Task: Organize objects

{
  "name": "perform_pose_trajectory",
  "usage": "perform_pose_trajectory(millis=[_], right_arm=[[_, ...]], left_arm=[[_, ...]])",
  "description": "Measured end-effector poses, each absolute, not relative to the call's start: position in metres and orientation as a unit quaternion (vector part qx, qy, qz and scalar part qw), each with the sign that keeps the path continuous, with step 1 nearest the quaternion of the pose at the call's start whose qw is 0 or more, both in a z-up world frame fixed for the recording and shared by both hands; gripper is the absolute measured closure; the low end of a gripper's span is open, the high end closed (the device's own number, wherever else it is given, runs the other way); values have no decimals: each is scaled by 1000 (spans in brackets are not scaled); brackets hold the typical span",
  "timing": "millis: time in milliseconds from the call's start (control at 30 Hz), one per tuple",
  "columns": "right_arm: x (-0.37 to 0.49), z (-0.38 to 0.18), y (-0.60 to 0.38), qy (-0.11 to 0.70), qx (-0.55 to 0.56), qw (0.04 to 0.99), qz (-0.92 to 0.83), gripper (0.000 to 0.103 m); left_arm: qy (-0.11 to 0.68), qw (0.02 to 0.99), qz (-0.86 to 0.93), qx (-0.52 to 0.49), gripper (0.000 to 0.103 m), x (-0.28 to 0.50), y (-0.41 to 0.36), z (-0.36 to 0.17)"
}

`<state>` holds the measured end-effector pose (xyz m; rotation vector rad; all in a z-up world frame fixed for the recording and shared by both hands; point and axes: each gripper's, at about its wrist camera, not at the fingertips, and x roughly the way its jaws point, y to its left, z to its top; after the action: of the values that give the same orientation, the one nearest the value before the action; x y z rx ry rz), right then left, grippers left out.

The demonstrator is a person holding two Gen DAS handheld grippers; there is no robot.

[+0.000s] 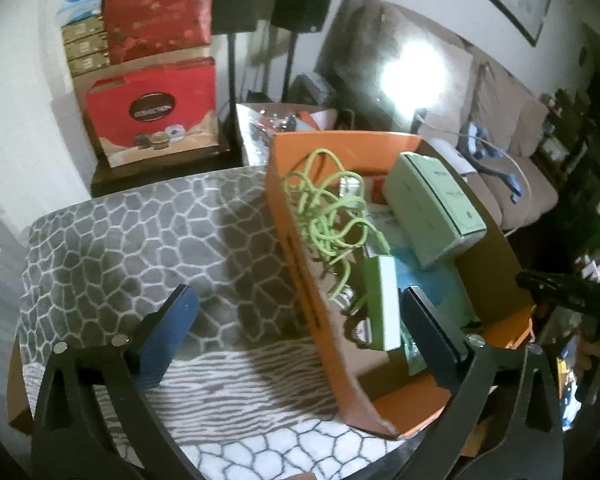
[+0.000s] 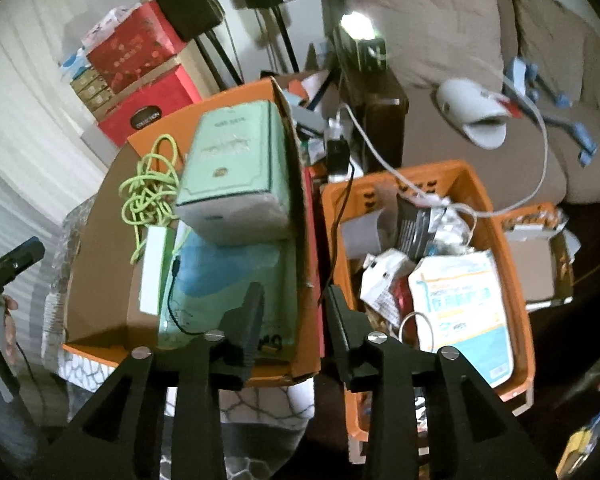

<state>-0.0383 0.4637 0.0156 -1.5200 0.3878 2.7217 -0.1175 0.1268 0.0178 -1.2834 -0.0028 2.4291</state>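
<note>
A living room with a beige sofa [image 2: 480,92] and stacked red gift boxes [image 1: 152,80] surrounds a grey cobble-patterned cloth [image 1: 140,240]. On the cloth's right edge sits an orange cardboard box [image 1: 296,248] holding a tangled green cable [image 1: 328,208], a mint-green carton [image 1: 436,208] lying tilted with its long axis toward the box's far wall, and a slim white-and-green box [image 1: 384,304] standing on edge. Beside it, an orange plastic crate [image 2: 516,264] holds packets [image 2: 460,296] and papers. The left gripper [image 1: 296,332] gapes wide, empty, straddling the box's near wall. The right gripper [image 2: 292,320] is partly open around the box's right wall, gripping nothing.
</note>
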Motion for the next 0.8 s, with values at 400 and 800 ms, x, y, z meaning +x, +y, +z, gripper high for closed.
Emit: perform_pose_trajectory(millis=[400,800], right_arm=[[-29,53,402,66,-423,-25,903,27],[-23,58,343,45,-373,-23,927,1]], left_arm=[[-22,176,874,-453,0,-103,86,17],[-20,118,911,-393,0,-65,53,21]])
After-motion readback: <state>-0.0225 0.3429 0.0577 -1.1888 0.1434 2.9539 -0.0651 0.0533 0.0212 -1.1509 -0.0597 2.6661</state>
